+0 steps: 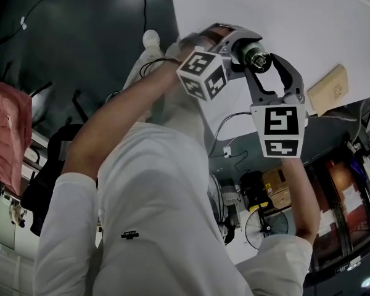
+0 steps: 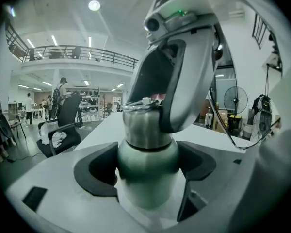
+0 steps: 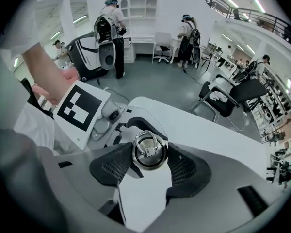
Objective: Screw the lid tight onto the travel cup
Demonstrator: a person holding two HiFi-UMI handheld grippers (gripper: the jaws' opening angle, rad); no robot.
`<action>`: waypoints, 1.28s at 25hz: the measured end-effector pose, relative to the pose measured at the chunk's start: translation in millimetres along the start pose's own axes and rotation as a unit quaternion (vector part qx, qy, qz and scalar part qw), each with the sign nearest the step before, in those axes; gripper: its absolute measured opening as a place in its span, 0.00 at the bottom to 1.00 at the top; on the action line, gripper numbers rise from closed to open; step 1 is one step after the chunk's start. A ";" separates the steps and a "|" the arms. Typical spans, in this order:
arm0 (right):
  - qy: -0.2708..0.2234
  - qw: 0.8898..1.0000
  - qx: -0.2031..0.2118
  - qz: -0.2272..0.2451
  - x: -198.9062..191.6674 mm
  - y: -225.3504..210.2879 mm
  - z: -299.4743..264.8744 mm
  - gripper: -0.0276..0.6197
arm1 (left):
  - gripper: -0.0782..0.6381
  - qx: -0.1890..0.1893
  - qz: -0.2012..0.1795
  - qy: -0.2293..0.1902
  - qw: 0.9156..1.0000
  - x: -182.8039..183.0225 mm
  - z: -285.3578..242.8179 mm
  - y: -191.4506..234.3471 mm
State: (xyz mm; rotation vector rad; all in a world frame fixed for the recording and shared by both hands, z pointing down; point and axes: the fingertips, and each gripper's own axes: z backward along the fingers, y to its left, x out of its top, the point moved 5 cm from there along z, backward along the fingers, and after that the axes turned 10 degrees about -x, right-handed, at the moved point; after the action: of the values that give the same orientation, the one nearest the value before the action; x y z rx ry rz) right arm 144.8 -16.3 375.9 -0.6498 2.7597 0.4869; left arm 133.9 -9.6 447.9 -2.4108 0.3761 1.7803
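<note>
Right gripper view alone shows the lid (image 3: pixel 149 149) from above, right gripper (image 3: pixel 150 155) clamped on it, while left gripper view shows left gripper (image 2: pixel 146 170) clamping the travel cup (image 2: pixel 148 149) below that lid.

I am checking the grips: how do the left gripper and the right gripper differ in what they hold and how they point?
The left gripper clamps the cup at its green body; the right gripper clamps the steel lid. The left gripper points about level; the right gripper points down from above. Both are shut on something.
</note>
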 end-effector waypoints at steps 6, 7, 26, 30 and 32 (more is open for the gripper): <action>-0.038 0.999 -0.010 -0.002 6.5 5.7 18.3 0.45 | 0.60 -0.013 0.051 0.019 0.998 4.9 4.6 1.0; -0.042 0.999 -0.013 -0.011 6.2 6.2 22.2 0.45 | 0.60 -0.013 0.053 0.018 0.998 8.3 7.3 0.6; -0.209 0.908 -0.173 -0.319 -7.4 1.7 142.5 0.15 | 0.16 0.115 0.169 -0.001 0.979 123.1 142.7 -14.7; -0.246 0.899 -0.195 -0.305 -3.1 6.6 171.1 0.05 | 0.12 0.133 0.209 0.004 0.969 146.7 166.0 -19.9; -0.259 0.891 -0.203 -0.314 -4.6 12.2 184.3 0.05 | 0.11 0.136 0.209 -0.003 0.968 160.1 177.5 -27.8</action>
State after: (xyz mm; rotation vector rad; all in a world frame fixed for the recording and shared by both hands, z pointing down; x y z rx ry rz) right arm 175.5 65.5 213.0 -1.2332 1.8164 0.9207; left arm 21.9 40.0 240.8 -2.2486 1.1200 1.7355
